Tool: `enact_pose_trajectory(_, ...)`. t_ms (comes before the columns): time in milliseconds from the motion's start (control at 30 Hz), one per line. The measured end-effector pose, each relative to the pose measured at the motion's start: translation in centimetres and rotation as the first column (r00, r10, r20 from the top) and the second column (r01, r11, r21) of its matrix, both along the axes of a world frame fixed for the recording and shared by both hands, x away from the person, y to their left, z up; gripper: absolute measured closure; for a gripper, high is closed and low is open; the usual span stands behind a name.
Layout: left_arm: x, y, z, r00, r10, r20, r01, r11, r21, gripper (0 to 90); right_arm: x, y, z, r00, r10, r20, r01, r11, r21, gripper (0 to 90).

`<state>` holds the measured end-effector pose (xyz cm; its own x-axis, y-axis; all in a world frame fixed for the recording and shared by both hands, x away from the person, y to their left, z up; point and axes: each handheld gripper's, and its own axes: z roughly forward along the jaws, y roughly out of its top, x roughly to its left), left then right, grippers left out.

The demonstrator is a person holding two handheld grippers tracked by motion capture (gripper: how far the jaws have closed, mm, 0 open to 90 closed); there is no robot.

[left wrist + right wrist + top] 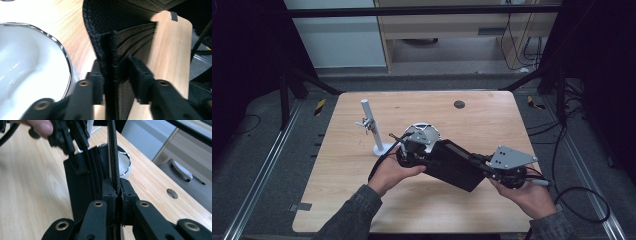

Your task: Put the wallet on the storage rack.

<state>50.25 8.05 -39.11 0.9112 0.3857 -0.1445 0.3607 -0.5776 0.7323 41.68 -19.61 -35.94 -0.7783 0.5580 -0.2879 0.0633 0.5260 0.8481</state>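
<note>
Both tools grip the black wallet (457, 167) above mid-bench — right tool (117, 192) clamped on one flap, left tool (116, 72) narrowed around the card-slot flap; it's spread open — contents untouched.

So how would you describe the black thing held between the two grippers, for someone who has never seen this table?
Start at the wooden table and find the person's two hands near its front edge. Between them hangs a black wallet, the left gripper around one end and the right gripper clamped on the other. Unlike the white bowl and white stand beside it, it is dark, flat, grained and folded.
</note>
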Motion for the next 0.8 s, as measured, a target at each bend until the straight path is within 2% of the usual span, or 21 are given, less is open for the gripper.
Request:
enact_pose_trajectory(100,-0.2,0.1,0.7,1.0,0.002,0.001,-0.002,1.0,-0.009,78.5,0.0,-0.2,-0.4,1.0,-0.004,-0.003,0.004,0.999,-0.032,84.1)
enact_pose_trajectory(367,-0.6,0.0,2.8,0.9986,0.017,0.049,-0.018,0.9997,0.02,80.2,0.2,-0.4,-1.0,0.9999,-0.014,-0.005,0.013,0.998,-0.055,83.4)
enact_pose_trajectory(433,-0.5,-0.1,3.2,0.9985,0.014,0.053,-0.016,0.9996,0.025,80.4,0.3,-0.3,-1.2,0.9998,-0.016,-0.013,0.015,0.998,-0.053,82.6)
enact_pose_trajectory(533,-0.5,-0.1,3.9,0.9974,0.011,0.071,-0.015,0.9984,0.055,80.4,0.5,-0.2,-1.7,0.9996,-0.016,-0.022,0.014,0.999,-0.05,81.8)
enact_pose_trajectory(800,-0.4,-0.4,5.3,0.9964,0.004,0.084,-0.013,0.995,0.099,80.6,0.5,0.2,-2.4,0.9994,-0.009,-0.034,0.008,0.999,-0.04,79.1)
